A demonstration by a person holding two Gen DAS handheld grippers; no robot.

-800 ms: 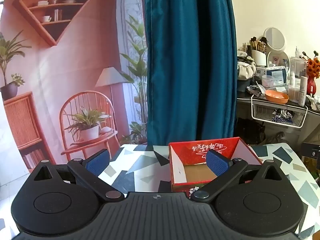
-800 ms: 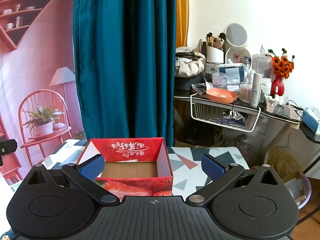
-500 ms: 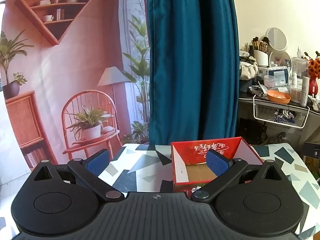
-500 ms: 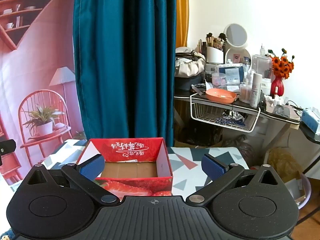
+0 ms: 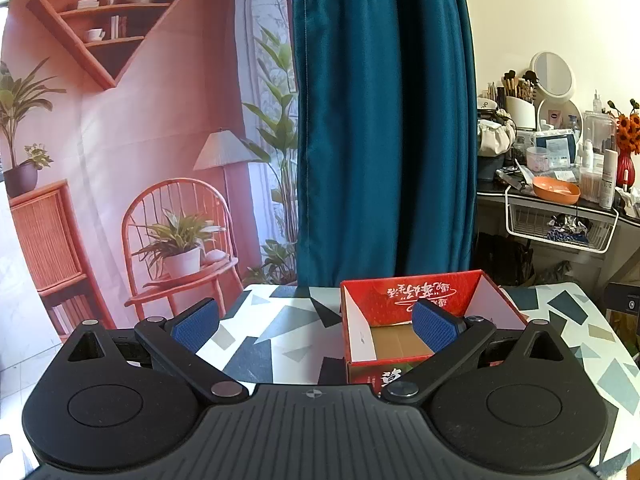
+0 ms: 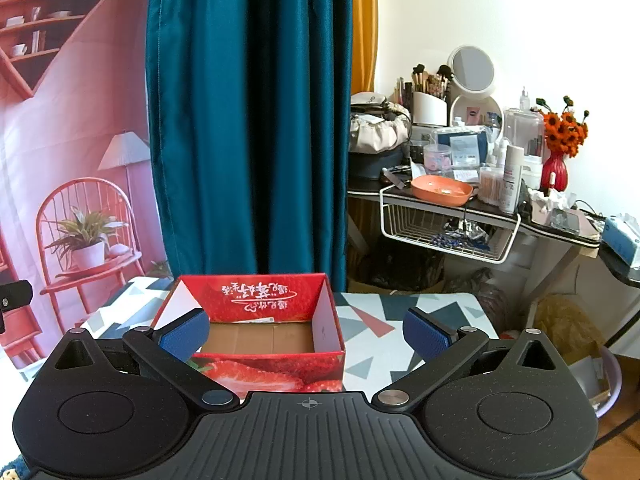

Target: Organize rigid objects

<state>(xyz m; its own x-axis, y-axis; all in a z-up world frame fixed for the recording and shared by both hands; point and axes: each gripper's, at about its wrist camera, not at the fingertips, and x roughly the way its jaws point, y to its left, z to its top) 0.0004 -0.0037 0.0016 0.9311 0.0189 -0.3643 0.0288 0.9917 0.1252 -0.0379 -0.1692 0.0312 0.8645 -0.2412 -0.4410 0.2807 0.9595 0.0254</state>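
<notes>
An open red box with white lettering and a bare brown cardboard floor stands on the patterned table; nothing shows inside it. In the right wrist view the same red box carries a strawberry print on its near wall. My left gripper is open, hovering left of the box, its right blue pad in front of the box's inside. My right gripper is open too, with the box between and beyond its blue pads, untouched. No loose rigid objects show on the table.
A teal curtain hangs behind the table, with a printed backdrop of a chair and shelves to its left. To the right stands a cluttered dark desk bearing an orange bowl, a mirror, bottles, a wire basket and a red vase of flowers.
The left wrist view has drifted slightly, so the box and curtain sit a little further right in it. The right gripper has stayed still. Both grippers remain open.
</notes>
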